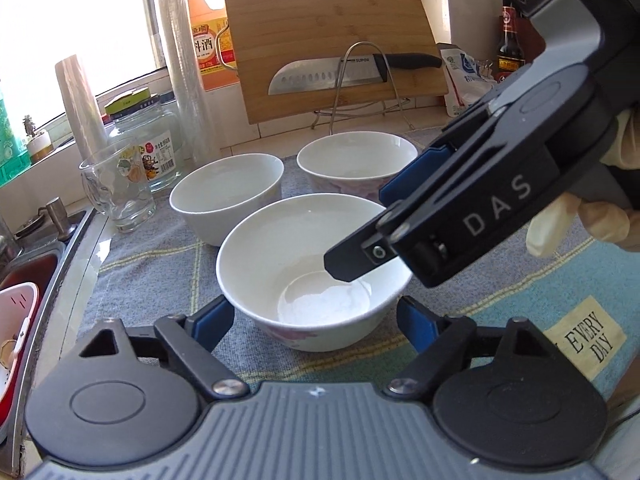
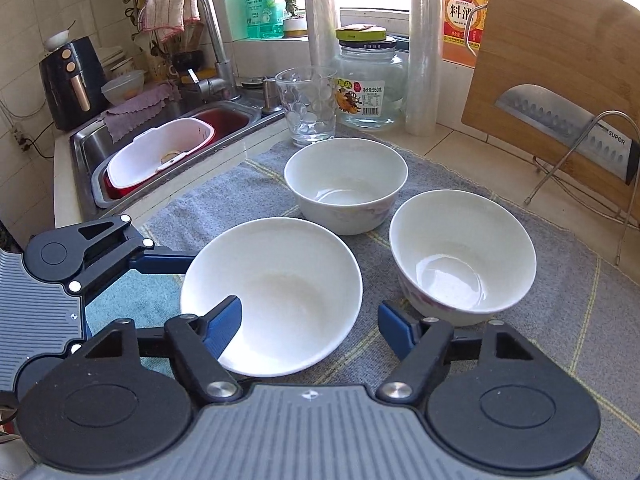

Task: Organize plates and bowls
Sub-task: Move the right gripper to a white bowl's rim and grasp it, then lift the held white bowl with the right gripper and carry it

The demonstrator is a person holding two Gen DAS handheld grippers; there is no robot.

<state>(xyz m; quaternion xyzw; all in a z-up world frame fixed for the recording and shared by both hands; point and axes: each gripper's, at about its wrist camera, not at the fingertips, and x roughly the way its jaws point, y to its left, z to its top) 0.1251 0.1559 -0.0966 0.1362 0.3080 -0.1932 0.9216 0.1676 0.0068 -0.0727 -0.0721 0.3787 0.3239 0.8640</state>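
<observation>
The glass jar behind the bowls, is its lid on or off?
On. The glass jar stands upright with its dark lid seated on the mouth; whether it is screwed tight cannot be told.

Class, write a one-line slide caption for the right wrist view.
Right gripper, jaws open, straddles the near rim of the nearest of three white bowls on a grey mat.

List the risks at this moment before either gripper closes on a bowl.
1. The right gripper has one of its open jaws inside the nearest bowl and one outside; a thin rim pinch could slip or tip it.
2. The left gripper straddles the same bowl, so the two could collide.
3. The drinking glass stands close behind the far bowl; a nudge might topple it.
</observation>
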